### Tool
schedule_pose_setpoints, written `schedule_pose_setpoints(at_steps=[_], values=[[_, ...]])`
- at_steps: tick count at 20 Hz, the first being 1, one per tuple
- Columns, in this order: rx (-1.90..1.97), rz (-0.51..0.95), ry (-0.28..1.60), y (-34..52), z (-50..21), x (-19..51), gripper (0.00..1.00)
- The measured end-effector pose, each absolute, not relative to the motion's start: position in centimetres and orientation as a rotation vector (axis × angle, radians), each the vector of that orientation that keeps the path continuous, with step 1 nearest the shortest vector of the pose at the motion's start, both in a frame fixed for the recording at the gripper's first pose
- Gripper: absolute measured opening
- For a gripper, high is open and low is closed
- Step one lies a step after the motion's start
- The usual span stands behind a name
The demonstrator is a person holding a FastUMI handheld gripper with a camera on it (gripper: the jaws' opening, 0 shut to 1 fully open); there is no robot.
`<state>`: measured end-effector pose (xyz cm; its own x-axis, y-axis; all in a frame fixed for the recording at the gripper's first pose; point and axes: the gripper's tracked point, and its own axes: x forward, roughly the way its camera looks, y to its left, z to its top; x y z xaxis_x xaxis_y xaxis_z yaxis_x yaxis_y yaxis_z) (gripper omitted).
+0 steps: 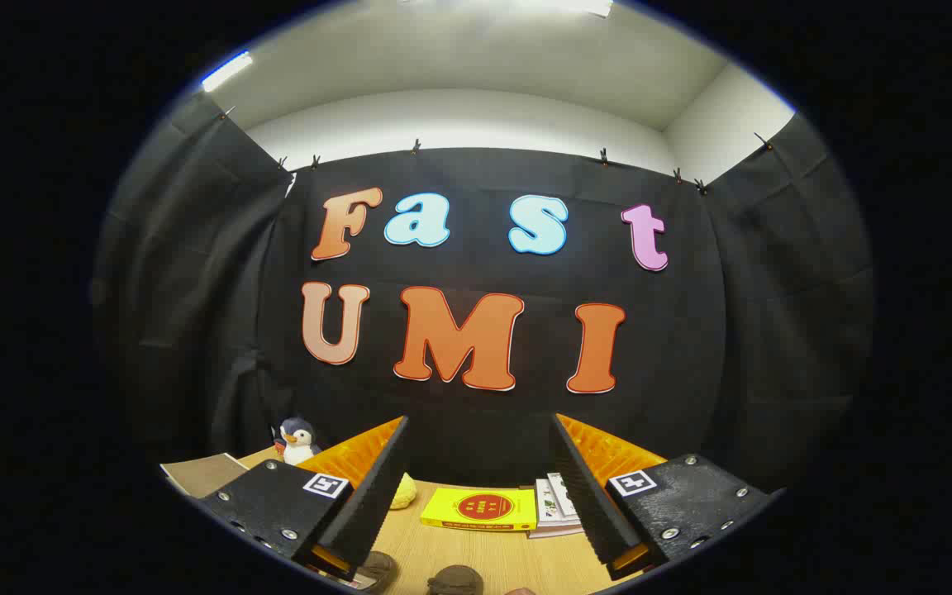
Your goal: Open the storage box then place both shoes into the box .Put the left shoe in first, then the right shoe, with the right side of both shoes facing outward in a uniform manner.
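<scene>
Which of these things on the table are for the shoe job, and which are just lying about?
For the job:
- shoes, dark tops peeking up just below the open jaws
- gripper, holding nothing

Just lying about:
- toy penguin
- yellow box
- booklets
- yellow lump
- notebook

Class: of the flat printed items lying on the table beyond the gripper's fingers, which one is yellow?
The yellow book with a red circle, between the open gripper's fingers; the stacked booklets beside it are white.

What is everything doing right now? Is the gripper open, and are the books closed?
gripper: open, fingers spread, holding nothing.
yellow book: closed, lying flat on the table beyond the fingers.
stack of books: closed, lying flat beside the yellow book.
penguin toy: standing upright.
shoes: on the table, barely showing.
</scene>
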<state>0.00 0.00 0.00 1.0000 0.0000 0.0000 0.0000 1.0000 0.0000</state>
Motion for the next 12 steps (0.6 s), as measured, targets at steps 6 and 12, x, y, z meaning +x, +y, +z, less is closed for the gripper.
schedule_pose_setpoints(at_steps=[6,12], values=[[0.008,0.013,0.006,0.15,-0.21,0.06,0.99],[0.013,0.031,0.014,0.86,-0.42,0.27,0.99]])
